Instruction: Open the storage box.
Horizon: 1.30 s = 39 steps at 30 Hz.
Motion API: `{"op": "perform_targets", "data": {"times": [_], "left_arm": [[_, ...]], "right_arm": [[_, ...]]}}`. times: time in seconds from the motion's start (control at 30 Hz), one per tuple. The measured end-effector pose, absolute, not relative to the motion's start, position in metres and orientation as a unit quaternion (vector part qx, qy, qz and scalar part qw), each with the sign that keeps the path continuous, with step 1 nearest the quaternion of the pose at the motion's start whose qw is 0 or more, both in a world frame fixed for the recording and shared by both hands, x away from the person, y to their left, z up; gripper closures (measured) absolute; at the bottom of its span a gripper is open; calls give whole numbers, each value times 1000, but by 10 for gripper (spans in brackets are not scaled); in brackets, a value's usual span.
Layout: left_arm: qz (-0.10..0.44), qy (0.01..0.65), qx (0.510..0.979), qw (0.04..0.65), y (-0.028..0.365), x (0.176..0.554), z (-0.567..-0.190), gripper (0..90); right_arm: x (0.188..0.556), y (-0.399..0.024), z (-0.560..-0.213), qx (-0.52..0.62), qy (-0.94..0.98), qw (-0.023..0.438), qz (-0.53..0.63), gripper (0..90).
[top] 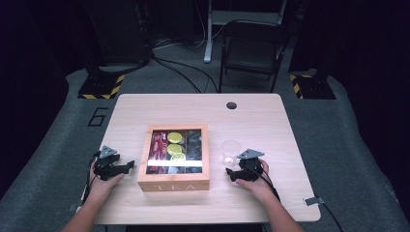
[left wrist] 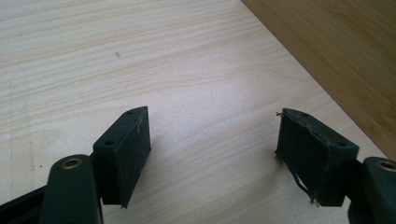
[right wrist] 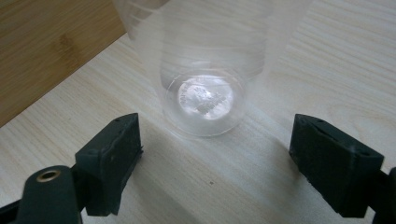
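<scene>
A wooden tea box [top: 174, 157] marked TEA sits mid-table under a clear lid, holding red packets, yellow-green packets and dark ones. Its side wall [left wrist: 345, 51] runs along the upper right of the left gripper view. A clear plastic cup [top: 230, 152] stands upright to the box's right; its base [right wrist: 205, 100] lies just ahead of the right gripper's jaws. My left gripper [top: 126, 166] rests open on the table left of the box, empty [left wrist: 212, 140]. My right gripper [top: 231, 174] is open just short of the cup, nothing between its jaws [right wrist: 215, 154].
The light wooden table [top: 261, 121] has a dark cable hole [top: 231, 105] near its far edge. A black folding chair [top: 251, 48] stands beyond the table. Cables trail from both grippers off the near edge.
</scene>
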<state>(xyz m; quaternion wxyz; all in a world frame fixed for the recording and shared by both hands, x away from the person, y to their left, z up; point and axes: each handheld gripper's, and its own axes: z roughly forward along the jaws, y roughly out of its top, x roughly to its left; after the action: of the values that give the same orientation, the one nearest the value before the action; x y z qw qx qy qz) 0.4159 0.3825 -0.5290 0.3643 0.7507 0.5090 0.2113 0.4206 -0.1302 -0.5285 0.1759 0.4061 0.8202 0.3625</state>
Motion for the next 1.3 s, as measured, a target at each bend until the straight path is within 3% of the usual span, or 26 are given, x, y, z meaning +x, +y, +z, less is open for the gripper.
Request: {"op": "perform_targets", "data": {"times": [0.2, 0.23, 0.33, 0.4, 0.53, 0.7, 1.3], "left_arm": [[212, 513, 745, 370, 383, 416, -530, 263], [214, 512, 746, 368, 382, 416, -530, 263], [208, 515, 746, 368, 381, 415, -528, 270], [192, 514, 749, 372, 382, 413, -526, 334], [188, 522, 742, 376, 387, 411, -522, 391], [186, 530, 737, 376, 390, 407, -514, 429], [201, 503, 740, 398, 379, 393, -488, 421]], "right_arm": [[420, -130, -529, 410, 816, 182, 365, 180], [420, -130, -526, 404, 822, 178, 360, 249], [418, -130, -523, 401, 826, 168, 358, 339], [417, -130, -519, 398, 830, 171, 353, 381], [411, -129, -505, 379, 831, 203, 352, 421], [405, -131, -490, 368, 832, 210, 358, 473], [391, -133, -449, 346, 821, 200, 408, 561]]}}
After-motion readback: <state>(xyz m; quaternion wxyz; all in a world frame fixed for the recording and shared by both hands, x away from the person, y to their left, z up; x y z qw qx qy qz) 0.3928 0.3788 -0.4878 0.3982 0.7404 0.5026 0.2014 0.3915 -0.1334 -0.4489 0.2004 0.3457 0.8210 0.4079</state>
